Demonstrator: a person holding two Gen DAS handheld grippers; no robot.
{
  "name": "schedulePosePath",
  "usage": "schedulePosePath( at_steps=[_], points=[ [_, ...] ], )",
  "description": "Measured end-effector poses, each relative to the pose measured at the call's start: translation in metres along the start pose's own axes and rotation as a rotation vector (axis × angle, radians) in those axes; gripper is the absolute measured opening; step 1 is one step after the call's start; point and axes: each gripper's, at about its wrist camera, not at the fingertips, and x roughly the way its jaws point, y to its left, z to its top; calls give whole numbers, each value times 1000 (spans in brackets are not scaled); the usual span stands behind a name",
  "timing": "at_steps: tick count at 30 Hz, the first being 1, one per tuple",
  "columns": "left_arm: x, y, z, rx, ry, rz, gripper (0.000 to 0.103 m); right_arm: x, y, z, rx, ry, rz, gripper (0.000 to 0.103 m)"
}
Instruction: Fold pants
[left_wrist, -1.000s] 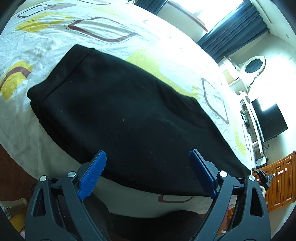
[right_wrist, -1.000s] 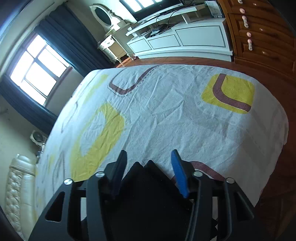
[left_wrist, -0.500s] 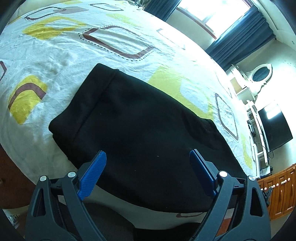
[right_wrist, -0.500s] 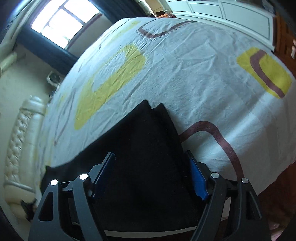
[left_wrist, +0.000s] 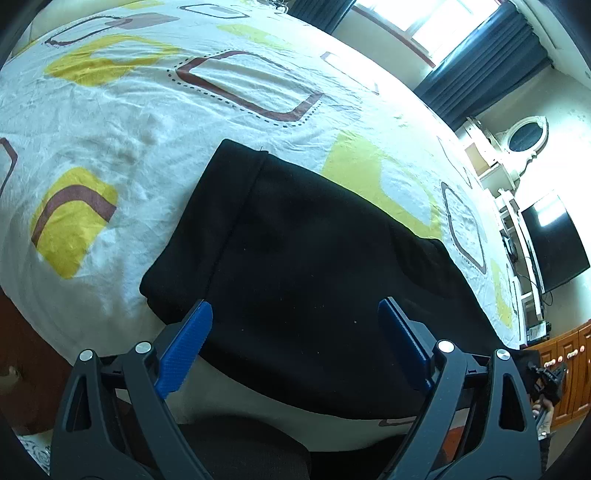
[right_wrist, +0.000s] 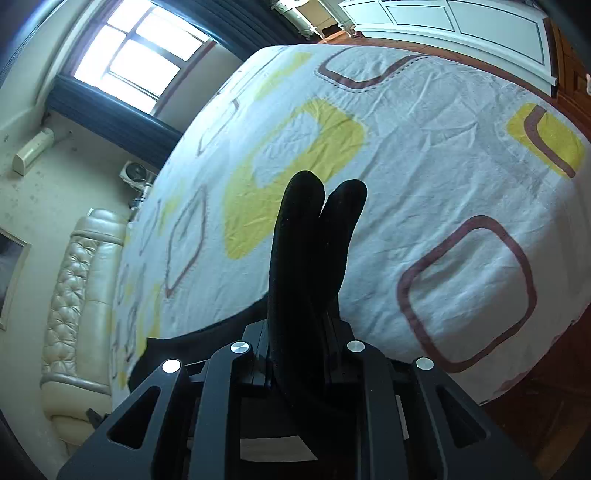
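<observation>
Your right gripper (right_wrist: 314, 325) hides its own pads: black cloth bunches up between the arms and covers them, so you can't see the blue at all. Its jaws have just been closing, and they're now narrow, clamped on the pants (right_wrist: 310, 251). Two rounded, sock-like lobes of cloth stick up past the tips, soft and matte w/ a faint fuzzy nap. More dark cloth trails off to the lower left behind the frame, mostly cut off.

Your left gripper (left_wrist: 295, 317) stands wide, nothing between its ribbed blue pads (left_wrist: 184, 347); they hover over the near part of the pants (left_wrist: 314, 266) w/o pressing. From the left wrist the pants lie flat on the bed (left_wrist: 155, 122), a long black slab running from a hemmed end at upper left toward lower right, where the far end drops out of sight behind the right arm of the frame. A seam line runs parallel to that hemmed end. The near edge hangs close to the bed's front edge.

The sheet is white, creased, printed w/ yellow patches and brown rounded squares. At the lower right a dark blurry device (left_wrist: 546, 380) is too small to make out. Window glare washes out the top right.
</observation>
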Motion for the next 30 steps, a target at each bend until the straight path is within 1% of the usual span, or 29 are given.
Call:
schedulePosePath(
  at_steps=[2, 5, 6, 8, 10, 11, 14, 17, 19, 21, 25, 27, 30],
  points=[
    [-5, 0, 3, 5, -20, -19, 91, -5, 22, -3, -1, -4, 61, 18],
    [-9, 0, 5, 6, -48, -53, 92, -7, 62, -8, -32, 4, 120, 18],
    [-8, 0, 6, 8, -45, -56, 96, -6, 77, -11, -47, 9, 134, 18],
    [1, 3, 5, 9, -11, -65, 98, -5, 107, -18, -80, 17, 149, 18],
    [15, 6, 4, 4, 53, -49, 98, -2, 137, -27, -115, 28, 171, 18],
    [20, 7, 3, -4, 73, -39, 98, 1, 152, -32, -131, 35, 180, 18],
    [23, -1, 0, 46, 71, -7, 100, 14, 196, -47, -188, 60, 207, 18],
    [27, -3, -7, 73, 56, 20, 100, 34, 234, -64, -243, 99, 212, 18],
    [32, -6, -9, 120, 78, 43, 100, 50, 252, -76, -260, 131, 215, 18],
    [35, -8, -9, 146, 83, 61, 100, 66, 267, -87, -281, 152, 201, 18],
    [35, -9, -11, 153, 65, 71, 101, 97, 291, -111, -313, 196, 168, 18],
    [36, -11, -10, 182, 75, 81, 101, 113, 302, -122, -355, 209, 113, 18],
    [36, -12, -10, 188, 76, 87, 101, 139, 314, -139, -420, 221, 15, 18]
  ],
)
